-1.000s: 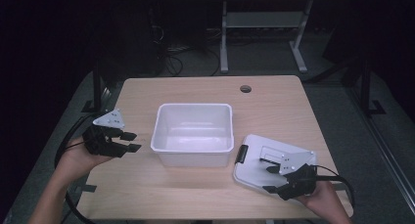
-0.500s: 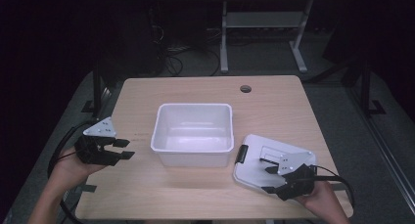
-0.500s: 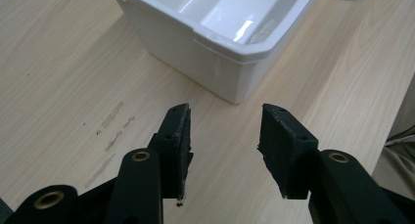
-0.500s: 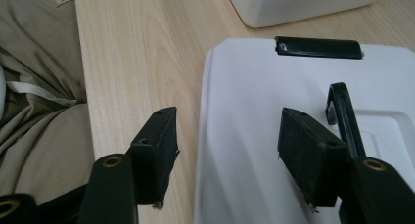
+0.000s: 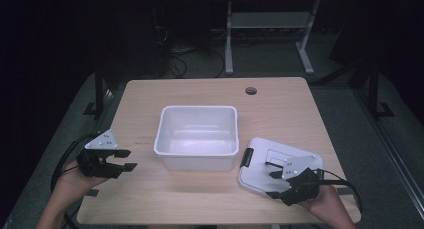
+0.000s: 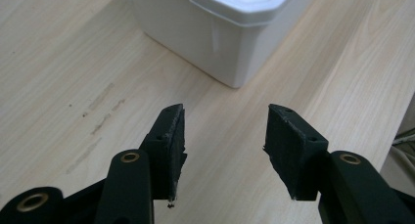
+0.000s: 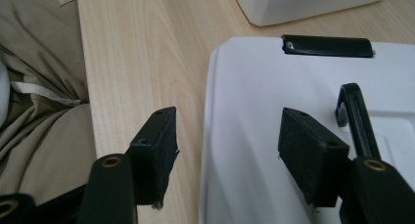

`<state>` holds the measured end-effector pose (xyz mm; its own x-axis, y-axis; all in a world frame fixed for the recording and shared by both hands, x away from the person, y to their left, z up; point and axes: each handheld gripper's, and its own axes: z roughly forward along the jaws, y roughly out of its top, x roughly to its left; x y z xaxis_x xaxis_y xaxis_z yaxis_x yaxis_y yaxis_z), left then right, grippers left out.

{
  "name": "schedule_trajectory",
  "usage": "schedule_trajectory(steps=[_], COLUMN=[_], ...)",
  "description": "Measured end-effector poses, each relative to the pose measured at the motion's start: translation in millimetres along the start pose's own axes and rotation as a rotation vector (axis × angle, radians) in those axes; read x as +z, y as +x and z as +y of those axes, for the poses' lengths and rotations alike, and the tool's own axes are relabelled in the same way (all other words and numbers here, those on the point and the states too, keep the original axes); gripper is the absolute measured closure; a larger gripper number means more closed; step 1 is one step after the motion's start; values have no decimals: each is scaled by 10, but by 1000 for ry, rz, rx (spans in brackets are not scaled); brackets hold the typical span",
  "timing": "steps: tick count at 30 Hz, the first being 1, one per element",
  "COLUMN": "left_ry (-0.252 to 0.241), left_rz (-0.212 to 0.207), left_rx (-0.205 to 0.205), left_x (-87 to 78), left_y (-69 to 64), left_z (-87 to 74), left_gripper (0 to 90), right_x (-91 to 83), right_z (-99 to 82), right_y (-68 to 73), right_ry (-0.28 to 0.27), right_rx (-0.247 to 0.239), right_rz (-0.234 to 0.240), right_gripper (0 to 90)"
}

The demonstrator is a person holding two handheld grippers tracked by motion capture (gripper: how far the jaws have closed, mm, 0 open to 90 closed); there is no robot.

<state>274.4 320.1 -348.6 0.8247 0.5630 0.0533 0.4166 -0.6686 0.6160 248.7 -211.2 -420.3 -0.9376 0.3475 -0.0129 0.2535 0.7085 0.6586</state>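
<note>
A white plastic tub stands in the middle of the wooden table. Its white lid lies flat to the tub's right, with a black latch and a black handle. My left gripper hovers low over the table's left edge and points at the tub. Its jaws have just been opening, and nothing is between them. My right gripper is open at the lid's near corner. One jaw is over the lid and the other over bare wood.
A round cable hole sits near the table's far edge. Beyond the table are a metal stand and cables on a dark floor. The person's trouser leg shows past the near table edge.
The left gripper has sunk and come back toward the near left edge of the table, and its jaws have spread apart. The right gripper and the lid have stayed put.
</note>
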Motion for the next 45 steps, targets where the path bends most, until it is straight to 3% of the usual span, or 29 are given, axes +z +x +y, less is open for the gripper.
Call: schedule_trajectory(steps=[11,20,24,36,41,45], left_ry=[-29,-30,-33,-10,-11,-9], left_rz=[-20,-7,-4,-24,1,-2], left_rx=[-48,-54,-34,-54,-59,-56], left_x=[89,158,194,325,346,370], left_y=[-30,-76,-107,-111,-133,-148], left_z=[-182,-261,-281,-404,-439,-440], left_gripper=[420,383,357,323,290,290], right_x=[32,58,69,70,51,25], right_z=[-3,-13,-17,-22,-26,-31], right_y=[10,12,21,40,46,54], right_ry=[10,16,20,20,26,22], right_rx=[3,1,5,-1,4,7], right_rz=[8,11,13,10,11,8], right_gripper=[388,388,388,389,389,389])
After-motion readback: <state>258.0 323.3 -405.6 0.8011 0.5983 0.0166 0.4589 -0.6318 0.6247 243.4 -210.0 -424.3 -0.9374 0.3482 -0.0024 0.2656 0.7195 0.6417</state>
